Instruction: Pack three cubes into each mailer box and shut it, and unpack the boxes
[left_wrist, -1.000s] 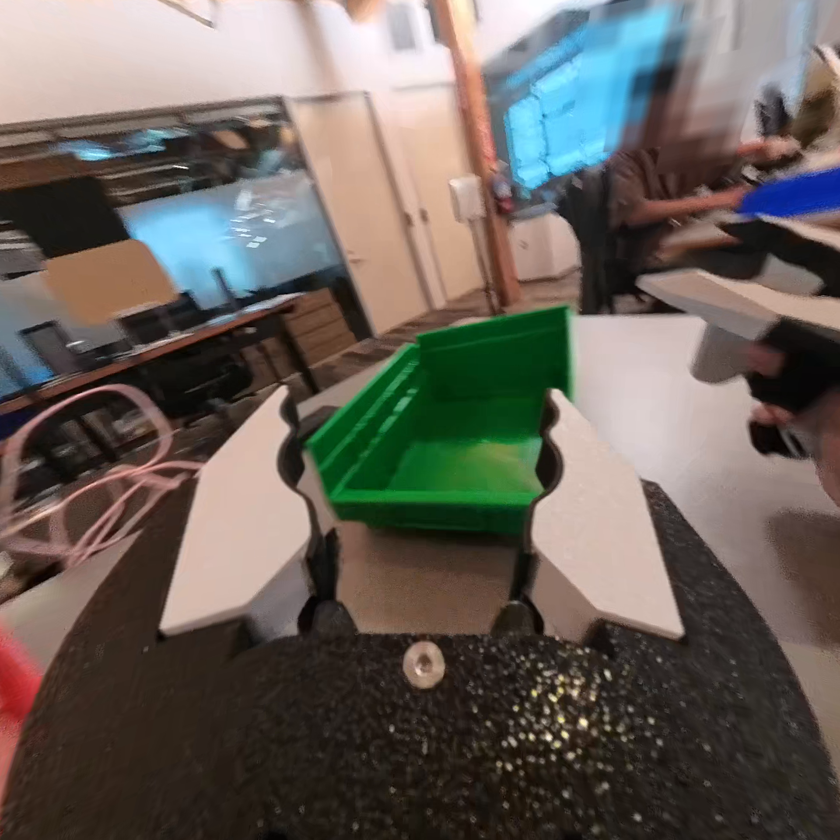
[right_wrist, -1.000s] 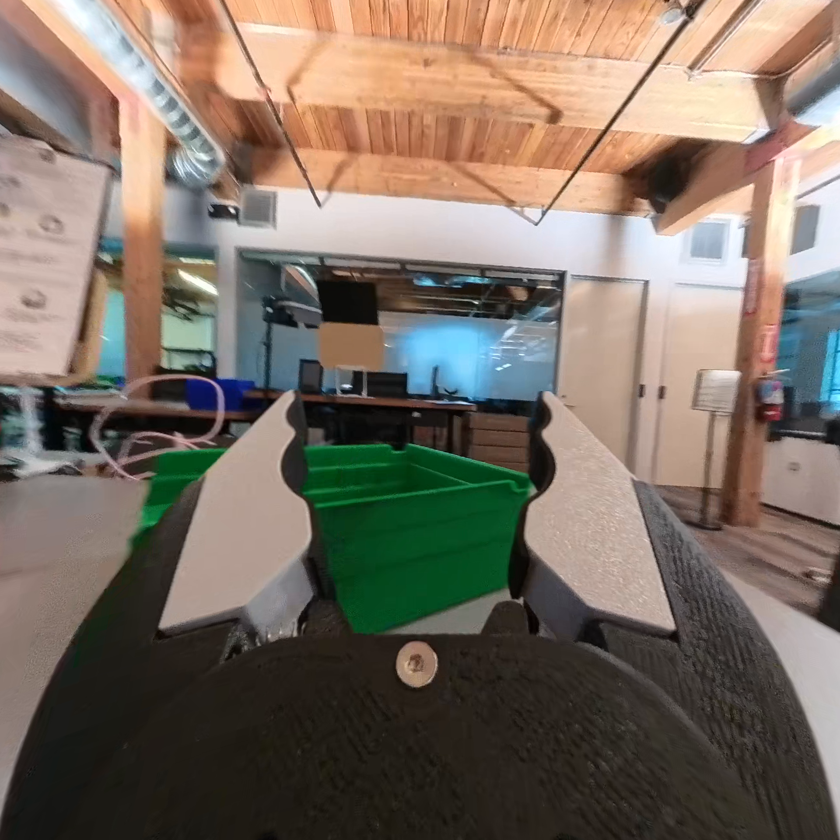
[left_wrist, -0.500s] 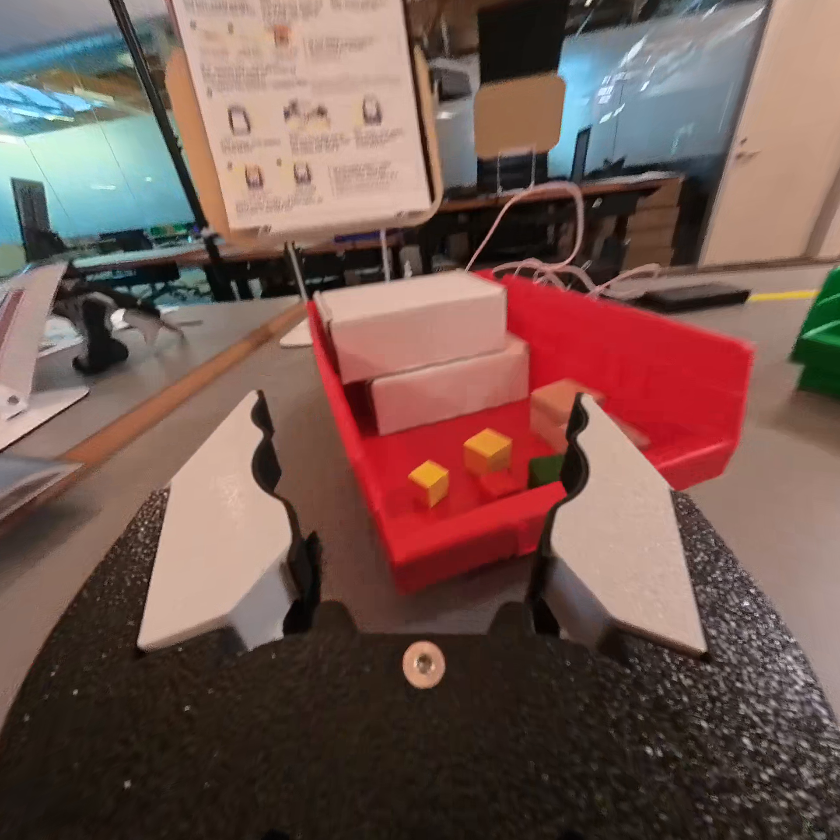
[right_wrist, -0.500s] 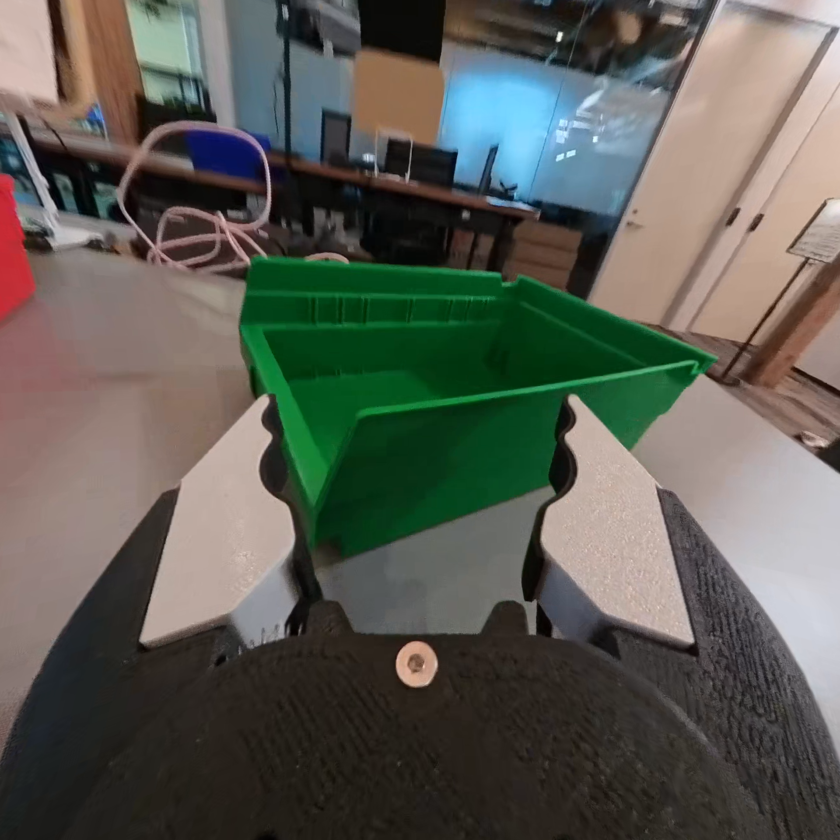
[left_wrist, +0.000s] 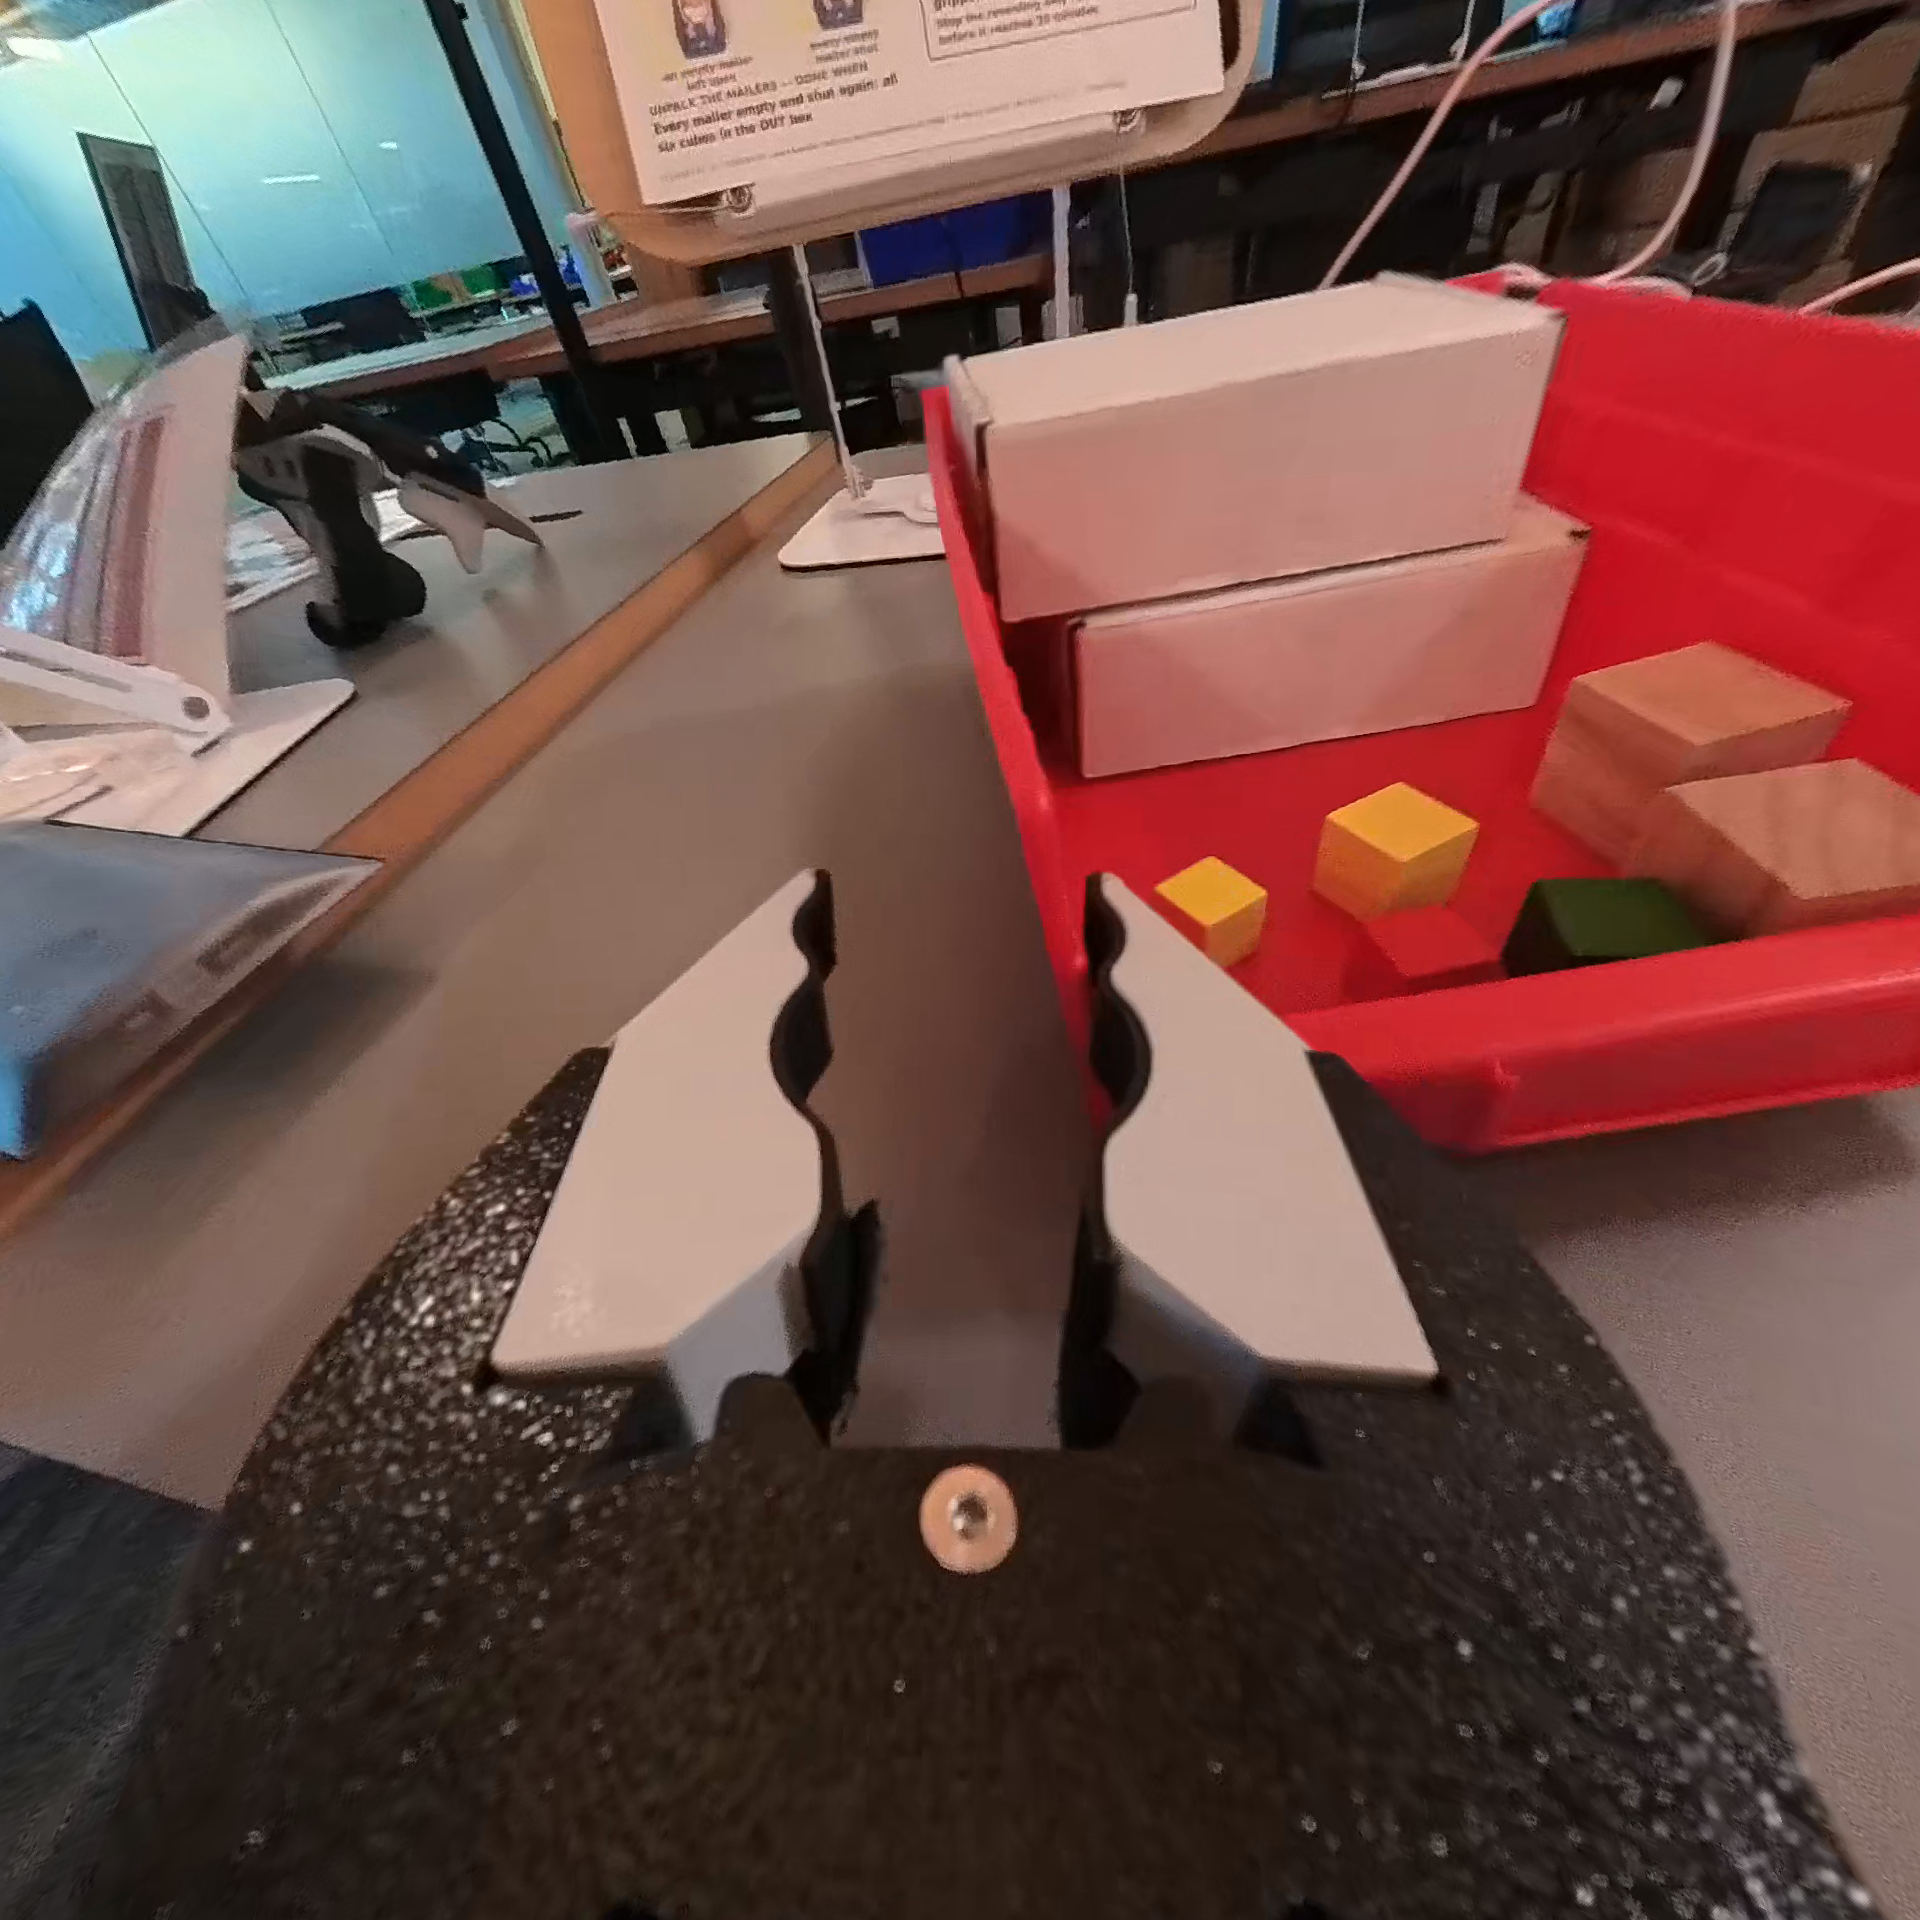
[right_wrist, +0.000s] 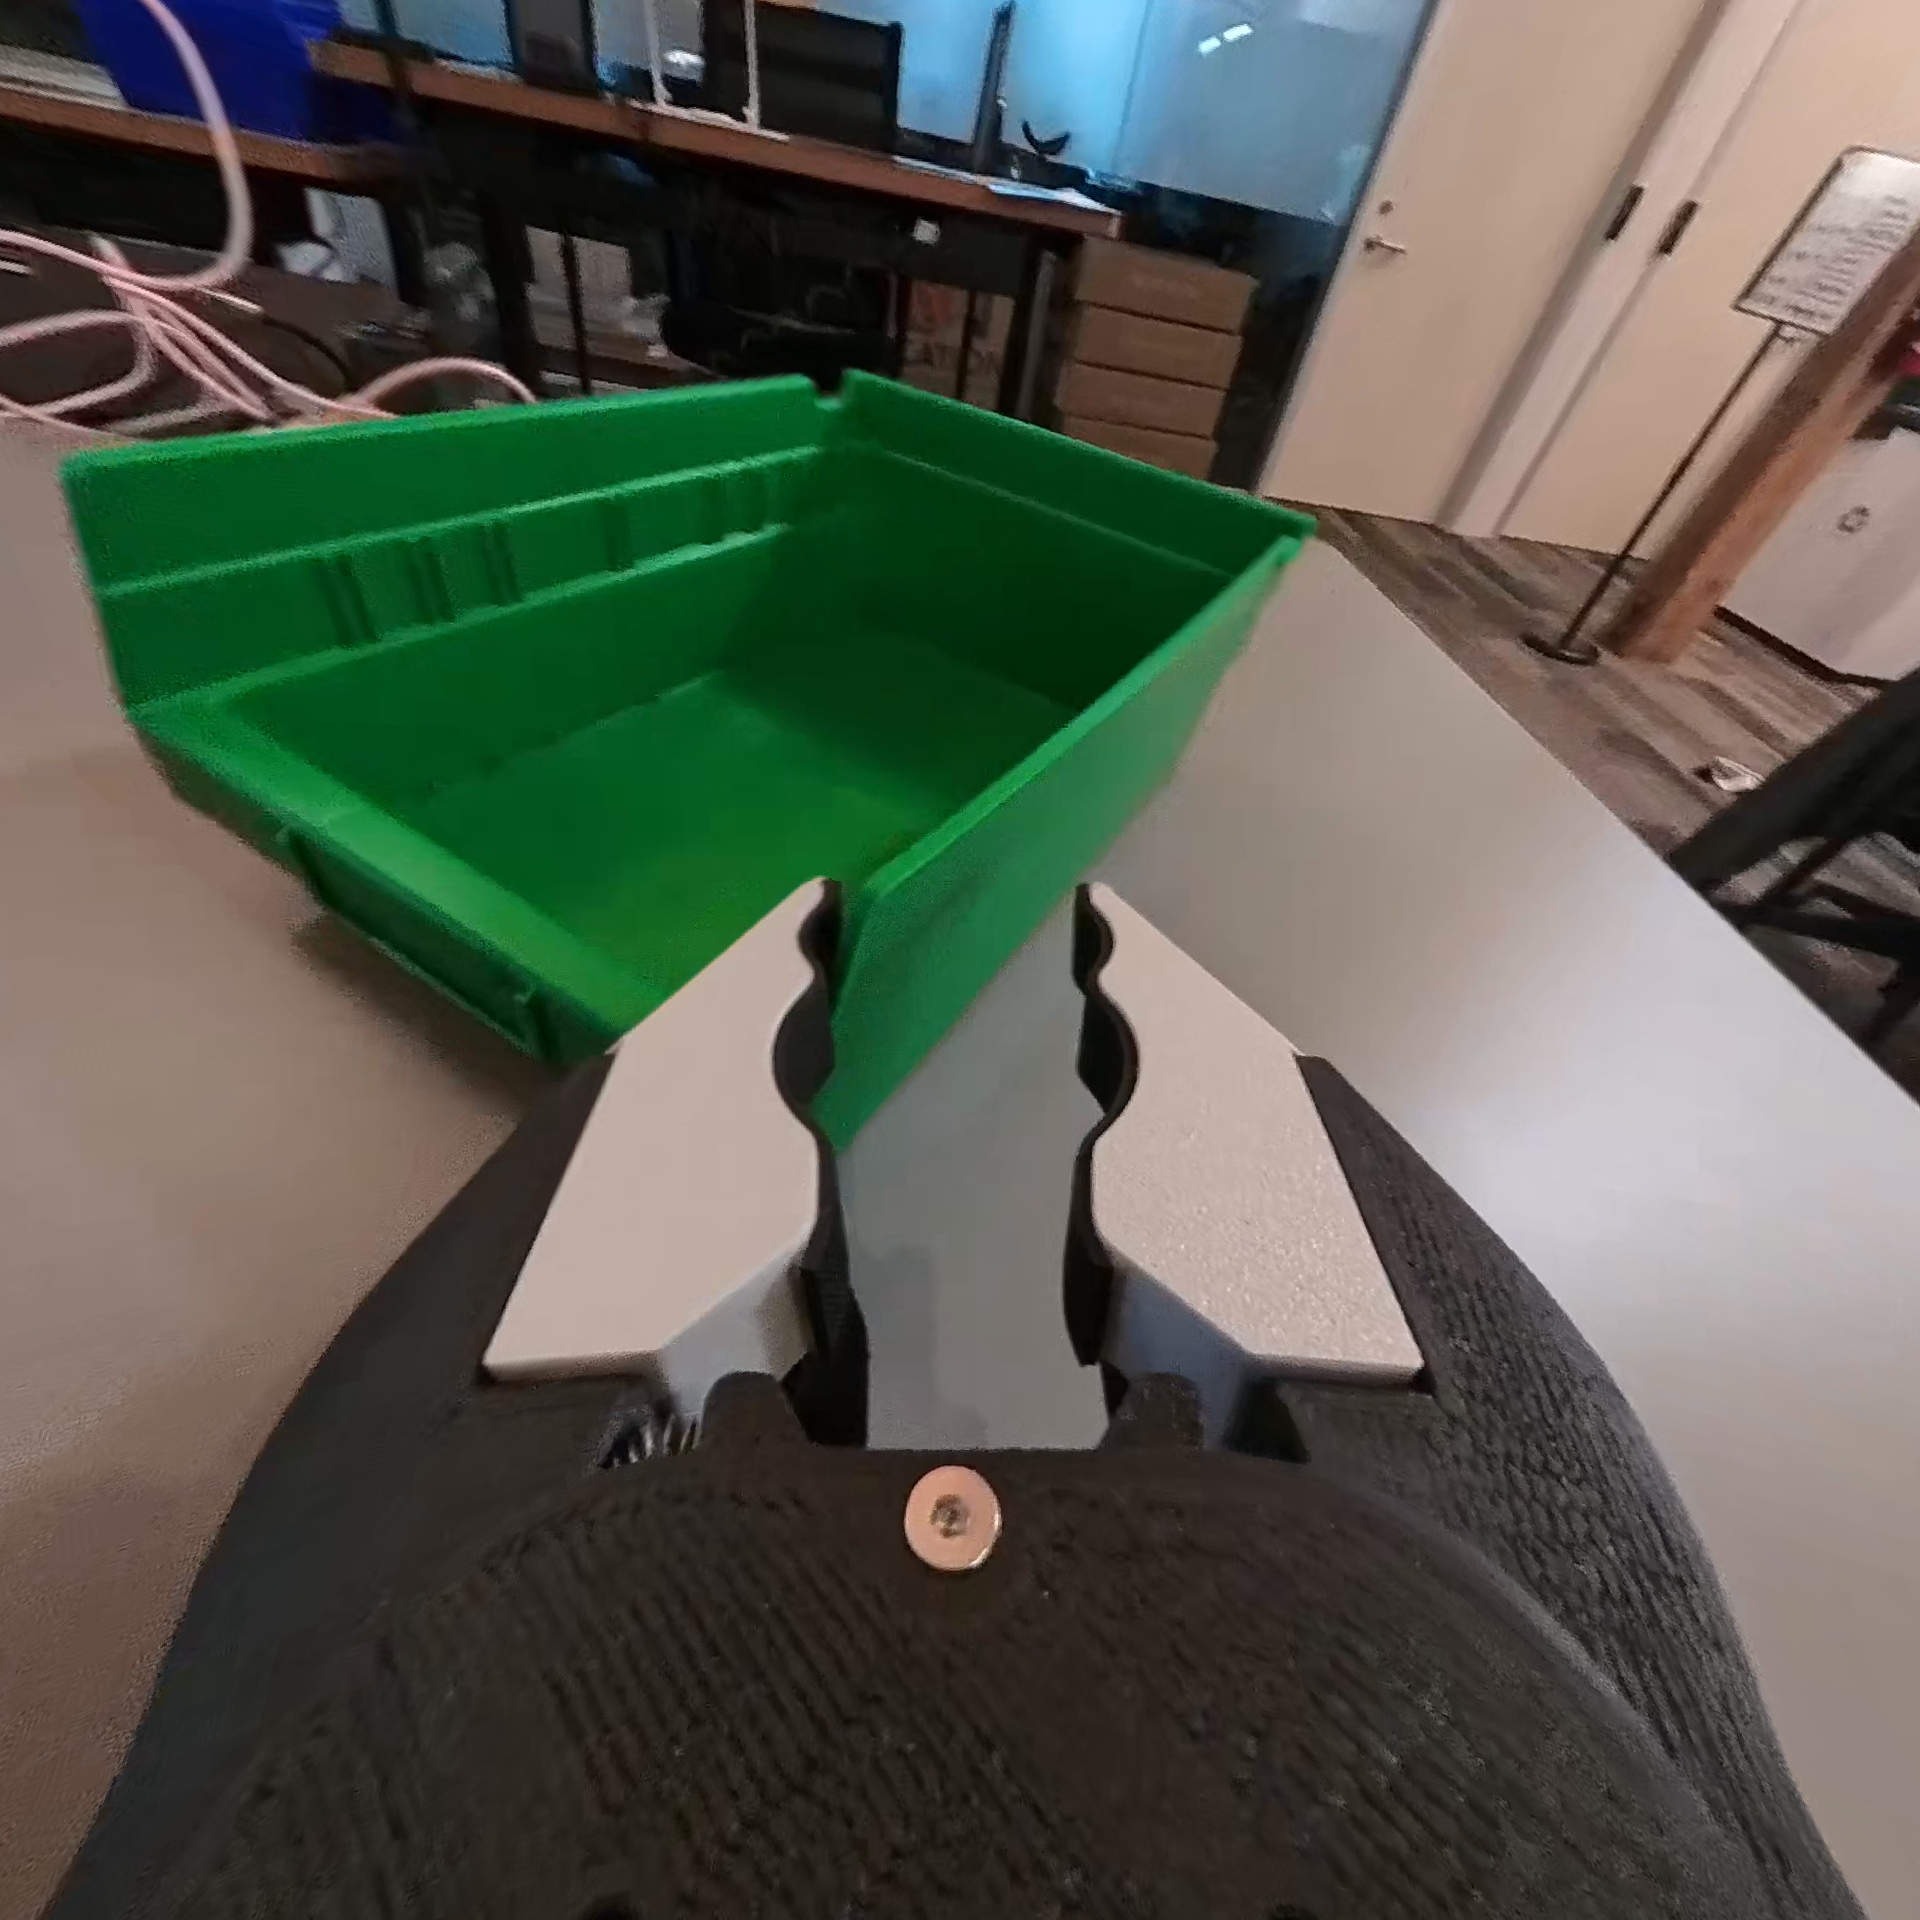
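On the grey worktop (left_wrist: 644, 831), far left, a spare gripper tool (left_wrist: 353, 520) rests by a stand. Next, the left gripper (left_wrist: 958, 904) hovers with its jaws narrowly apart and nothing between them, just beside a red bin (left_wrist: 1621, 1049). Inside that bin sit two stacked white mailer boxes (left_wrist: 1257, 457), both shut, and loose cubes (left_wrist: 1392, 847) (yellow, red, green and plain wood). Further right, the right gripper (right_wrist: 956, 914), also narrowly apart and holding nothing, hovers at the near corner of a bare green bin (right_wrist: 1039, 790).
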